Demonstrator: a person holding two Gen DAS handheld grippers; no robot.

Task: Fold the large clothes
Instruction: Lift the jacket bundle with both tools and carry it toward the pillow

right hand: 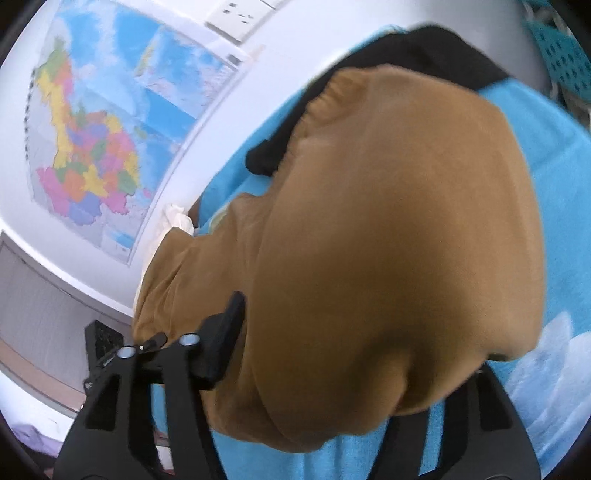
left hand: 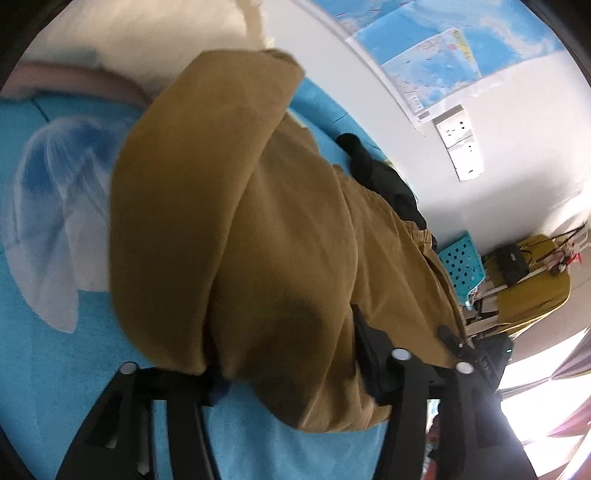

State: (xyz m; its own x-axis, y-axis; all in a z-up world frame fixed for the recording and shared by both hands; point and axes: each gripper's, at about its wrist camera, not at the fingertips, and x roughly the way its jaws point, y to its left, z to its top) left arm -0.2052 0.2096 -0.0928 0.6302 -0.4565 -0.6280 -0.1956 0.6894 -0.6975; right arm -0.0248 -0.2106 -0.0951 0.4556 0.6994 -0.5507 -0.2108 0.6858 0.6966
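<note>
Left wrist view, nearest first: I see the left gripper (left hand: 286, 363) with its two black fingers (left hand: 373, 365) set apart and a thick fold of the brown garment (left hand: 280, 229) bulging between them. The right-hand finger lies against the cloth; the left-hand pad is hidden under the fold, so I cannot tell whether the jaws clamp the fabric or only straddle it. The garment lies bunched on the blue bedspread (left hand: 55, 369), which carries a pale white-and-blue print (left hand: 55, 206). Past the garment's far edge, a black garment (left hand: 384, 177) lies partly under it. Beyond that, a teal perforated basket (left hand: 461, 266) stands near the wall, with a wall socket (left hand: 460, 142) and a map (left hand: 439, 48) above.

Right wrist view, nearest first: the right gripper (right hand: 347, 354) has its jaws spread wide around the same brown garment (right hand: 399, 229). The left-hand finger (right hand: 221, 339) touches the side of the cloth; the right-hand finger is covered by the fold, so I cannot confirm a clamp here either. The elastic waistband of the garment faces away from me and overlaps the black garment (right hand: 424, 51). The bedspread (right hand: 576, 236) shows on both sides. On the wall behind hangs a coloured map (right hand: 92, 147) beneath a socket plate (right hand: 240, 18).
</note>
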